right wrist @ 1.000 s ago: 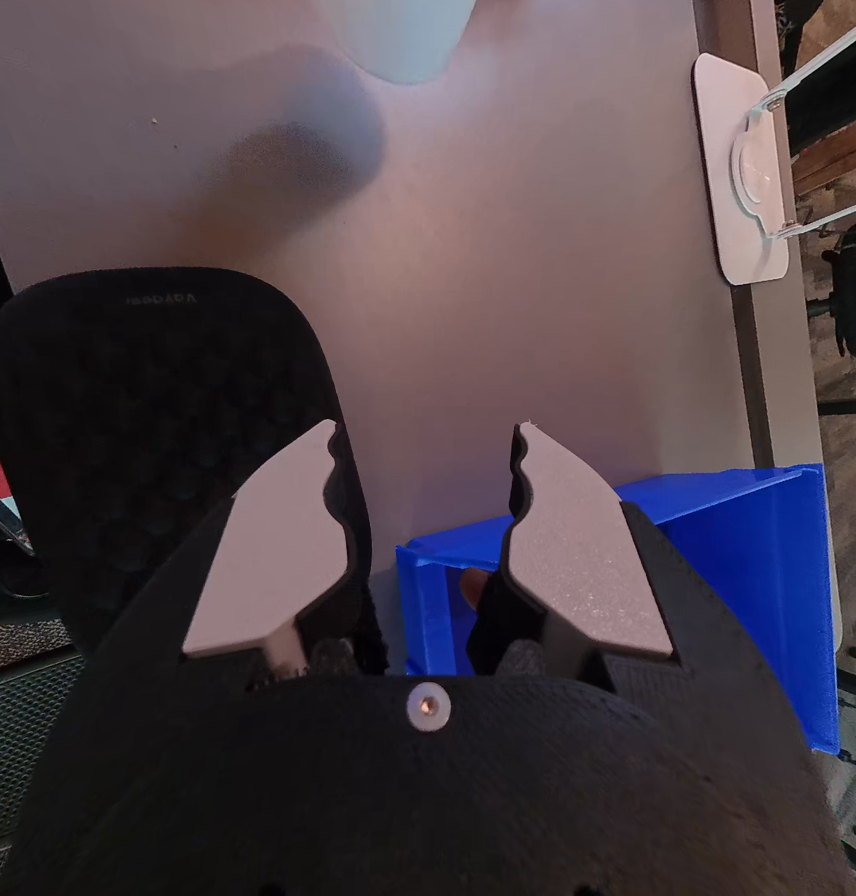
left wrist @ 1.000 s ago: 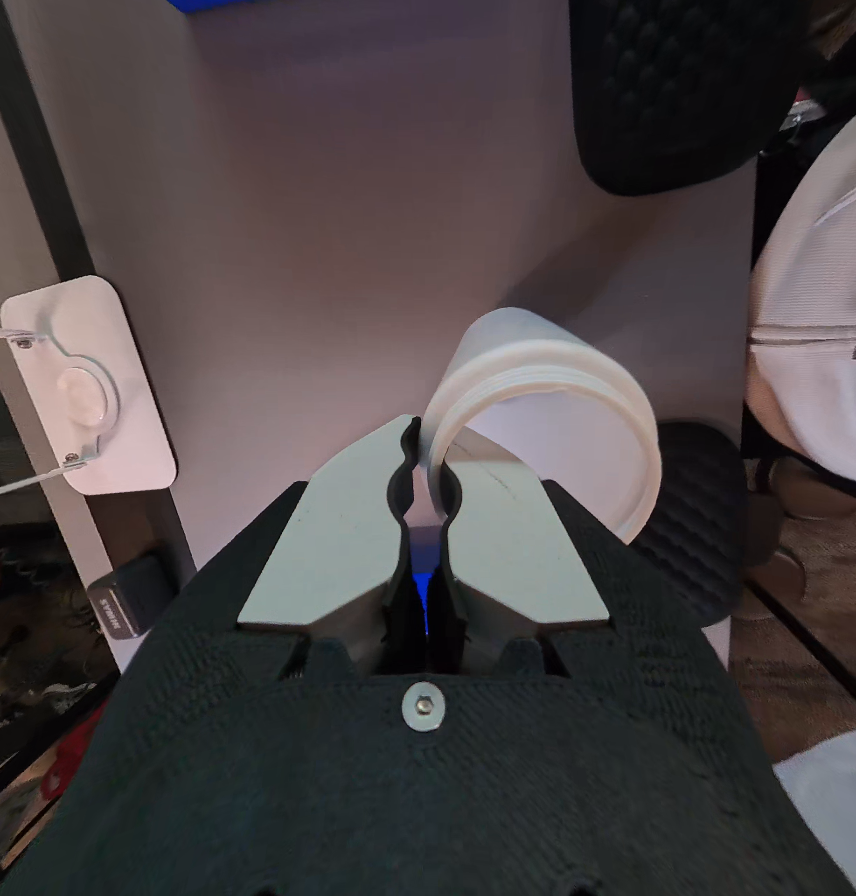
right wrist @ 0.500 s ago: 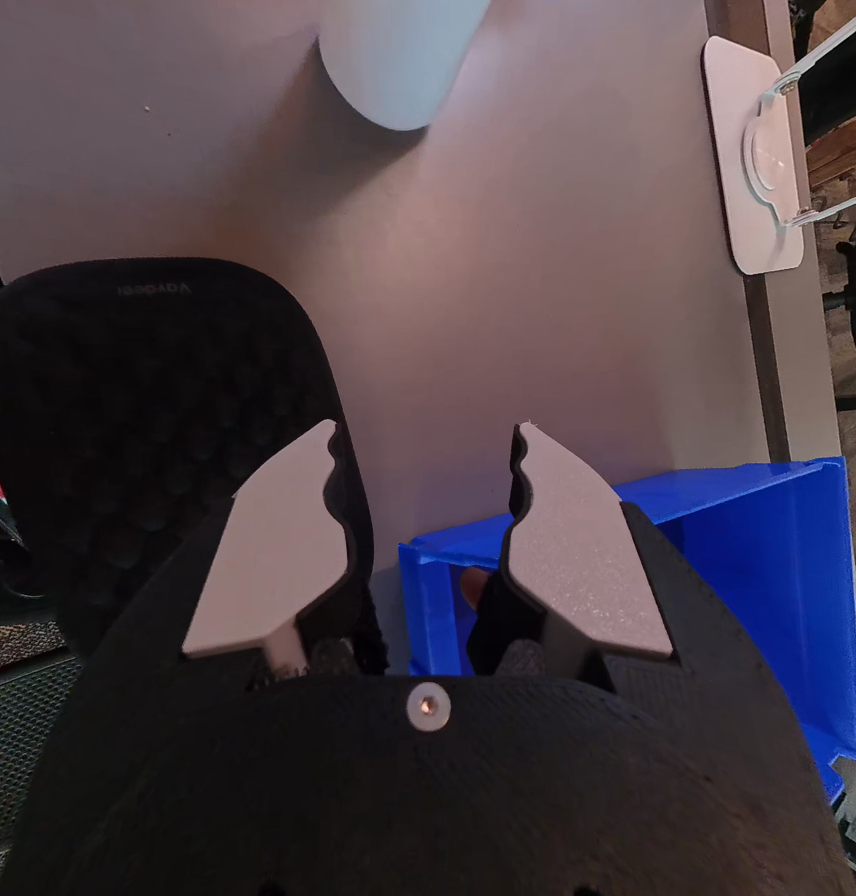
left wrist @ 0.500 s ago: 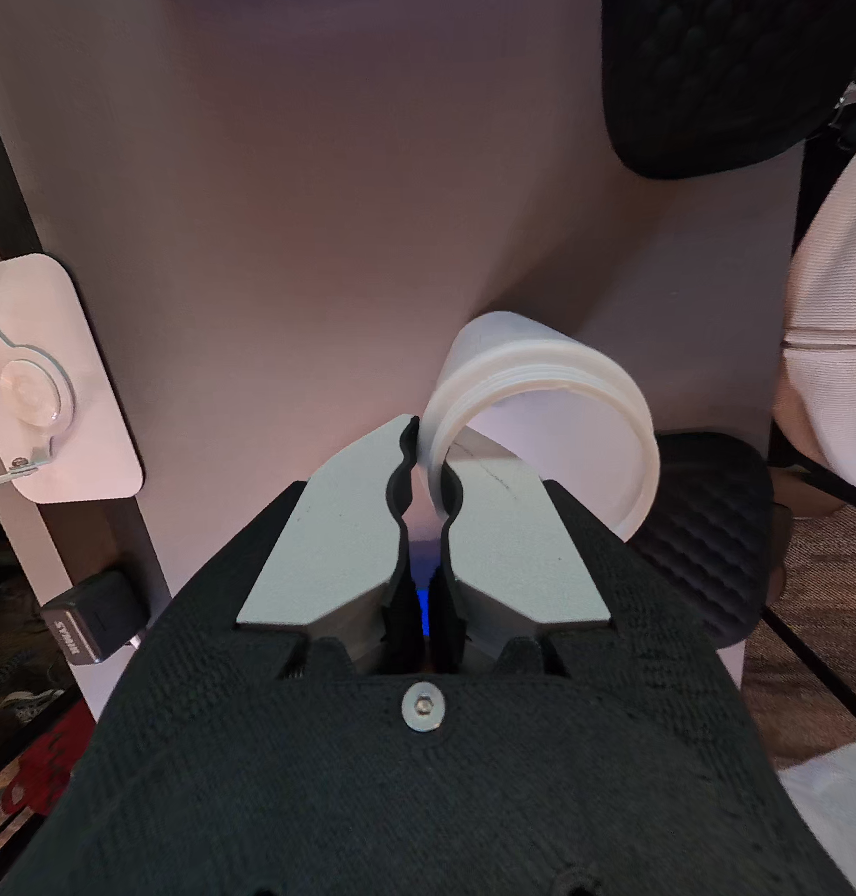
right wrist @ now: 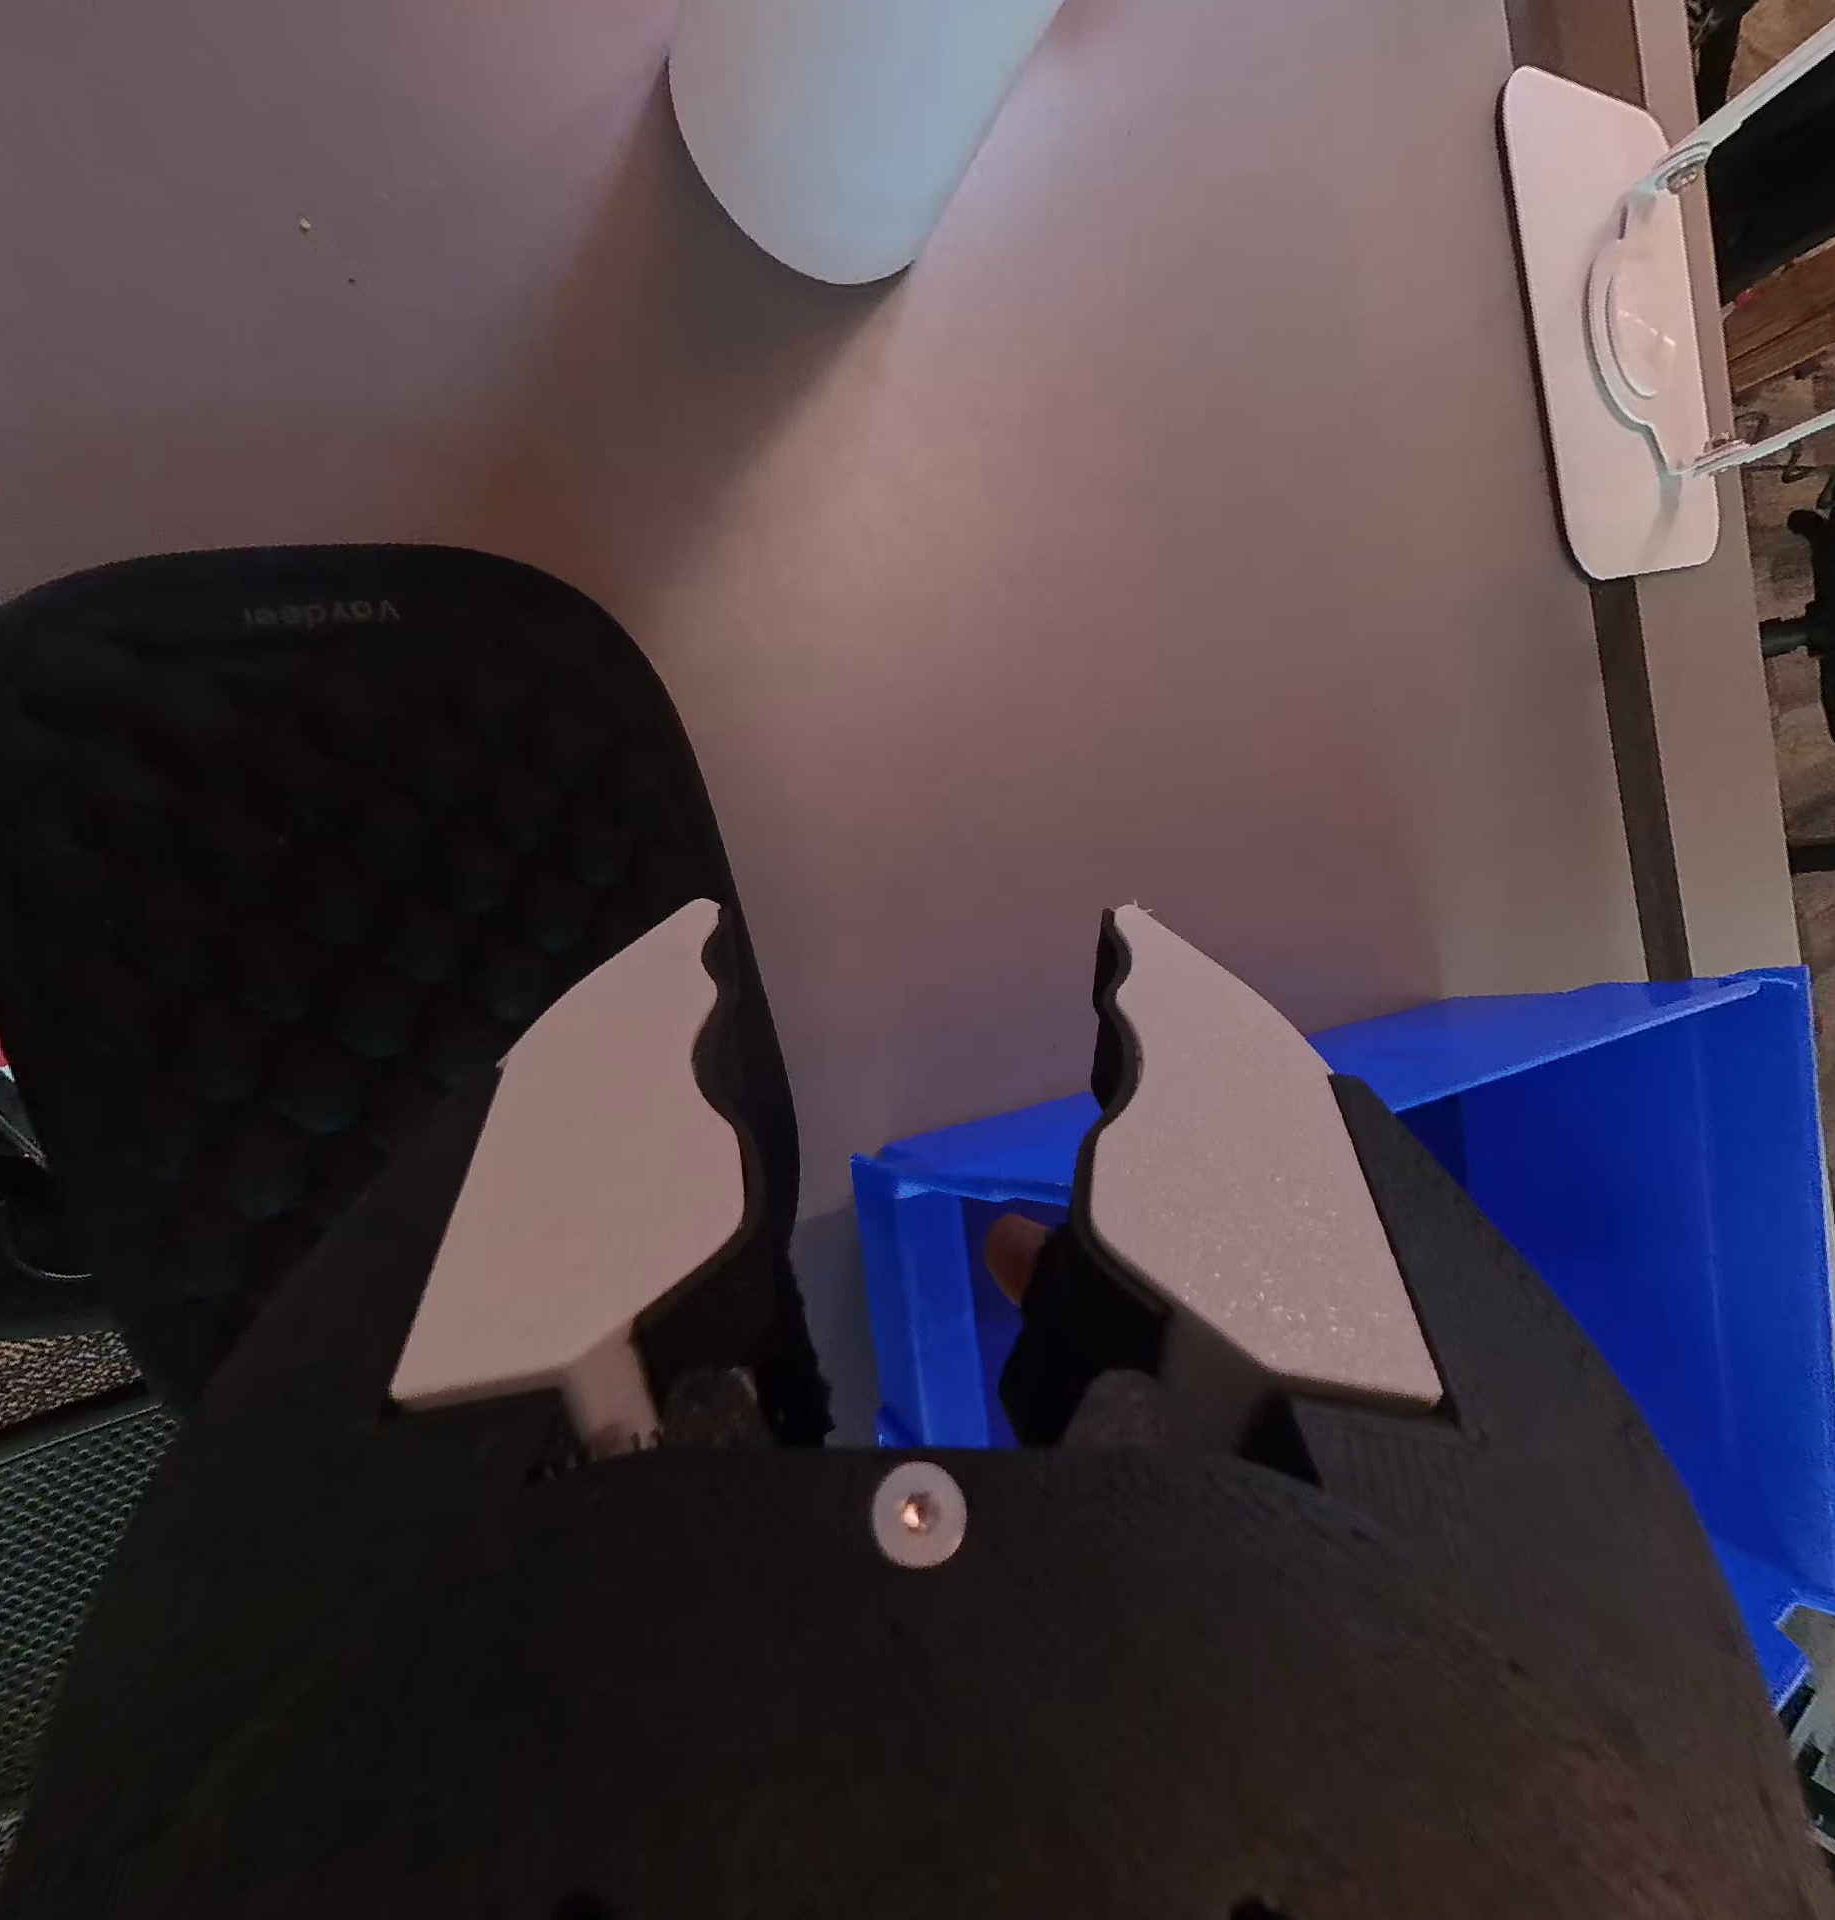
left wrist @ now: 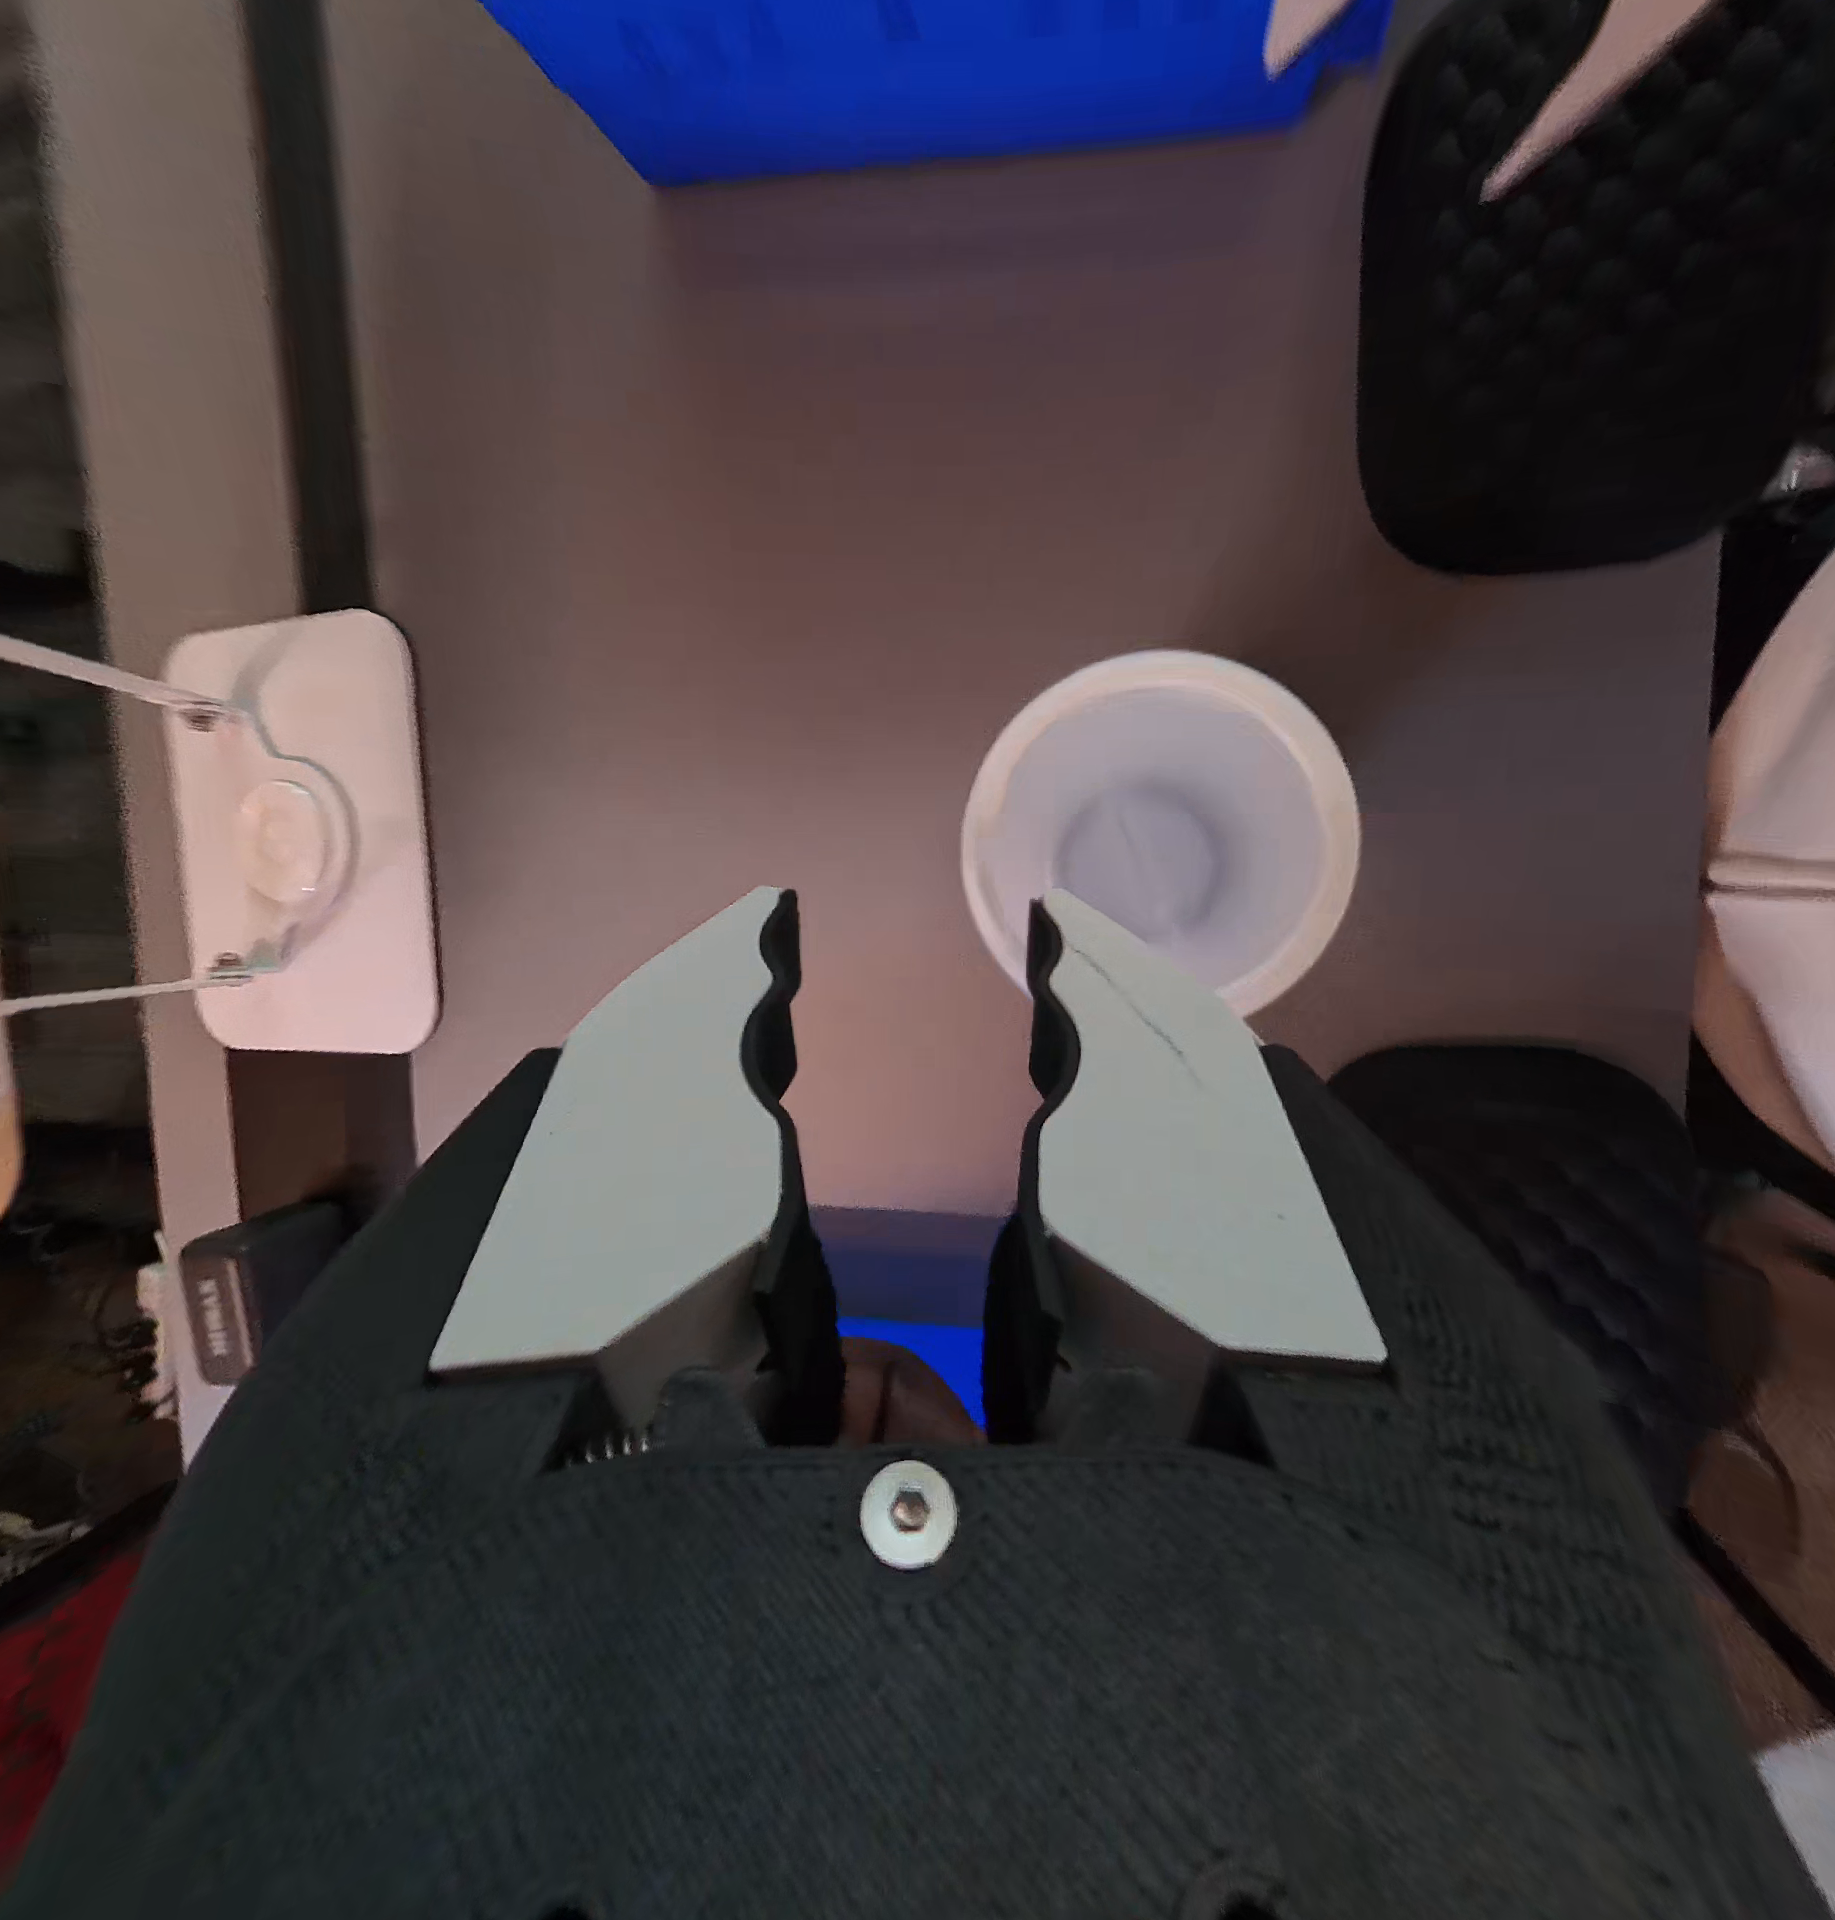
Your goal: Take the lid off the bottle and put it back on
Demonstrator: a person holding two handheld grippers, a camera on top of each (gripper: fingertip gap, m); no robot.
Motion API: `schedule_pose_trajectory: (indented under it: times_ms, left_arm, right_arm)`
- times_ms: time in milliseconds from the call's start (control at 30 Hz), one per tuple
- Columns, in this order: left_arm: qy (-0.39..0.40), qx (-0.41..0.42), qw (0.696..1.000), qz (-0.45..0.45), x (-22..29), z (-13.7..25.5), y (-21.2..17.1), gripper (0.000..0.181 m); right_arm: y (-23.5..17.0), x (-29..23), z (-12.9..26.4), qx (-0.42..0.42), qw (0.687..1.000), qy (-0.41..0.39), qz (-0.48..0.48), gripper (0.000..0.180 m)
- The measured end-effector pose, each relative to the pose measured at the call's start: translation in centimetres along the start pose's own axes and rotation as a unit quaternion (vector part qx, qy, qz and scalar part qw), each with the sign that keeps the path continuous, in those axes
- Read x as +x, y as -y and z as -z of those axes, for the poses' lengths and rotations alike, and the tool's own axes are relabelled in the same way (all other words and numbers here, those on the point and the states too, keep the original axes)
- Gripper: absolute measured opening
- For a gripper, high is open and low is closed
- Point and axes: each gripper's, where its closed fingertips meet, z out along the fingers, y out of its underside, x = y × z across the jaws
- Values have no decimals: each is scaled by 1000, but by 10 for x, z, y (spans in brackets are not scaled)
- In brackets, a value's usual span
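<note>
Two wide-angle cameras, one mounted behind each gripper's fingers. The left wrist view looks steeply down onto the desk (left wrist: pixel 892 520) from close above. The right wrist view faces the opposite way across it. Both share the blue bin (left wrist: pixel 892 94), at 12 o'clock left, 4 o'clock right (right wrist: pixel 1619 1195).

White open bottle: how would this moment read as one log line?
white open plastic bottle: upright on table, lidless | left gripper: open, empty, above it | right gripper: open, empty | lid: unseen
</note>
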Motion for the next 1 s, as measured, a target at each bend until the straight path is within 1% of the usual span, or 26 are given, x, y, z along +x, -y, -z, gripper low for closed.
schedule_pose_trajectory:
  times_ms: [100,167,200,267,367,433,467,533,633,767,833,900,933,1000]
  left_arm:
    - [44,74,996,20,-6,35,3,46]
    - [83,112,990,40,-7,59,-10,47]
    - [107,123,985,53,-7,67,-25,48]
    - [169,123,973,99,-9,75,-69,50]
    - [263,54,946,183,-15,60,-168,61]
    - [270,-11,934,232,-13,33,-234,75]
    - [261,-37,931,251,-12,18,-261,79]
    - [221,-52,931,284,-10,-10,-293,83]
    - [166,-42,928,330,-13,-38,-307,85]
    - [160,-53,926,338,-26,-54,-313,85]
    - [151,-47,926,342,-30,-62,-312,79]
    - [136,-22,924,356,-30,-70,-307,74]
    - [131,-7,922,365,-30,-72,-304,67]
    - [132,5,921,367,-30,-73,-304,67]
  right_arm:
    - [0,0,0,2,1000,0,-1,67]
    - [-1,1,-1,1,1000,-1,-1,67]
    - [-1,1,-1,2,1000,-2,-1,67]
    - [0,1,0,5,1000,-2,-3,67]
    - [3,2,2,8,1000,-6,-1,67]
    - [7,1,3,14,1000,-5,2,67]
    - [10,1,4,16,1000,-6,4,67]
    - [12,2,5,17,1000,-7,8,67]
    - [14,2,6,14,1000,-9,10,67]
    - [13,3,6,9,1000,-10,9,67]
    - [12,3,5,9,1000,-9,8,67]
    - [10,3,5,8,1000,-9,7,67]
    - [10,3,4,7,1000,-9,7,67]
    - [10,3,4,9,1000,-9,7,67]
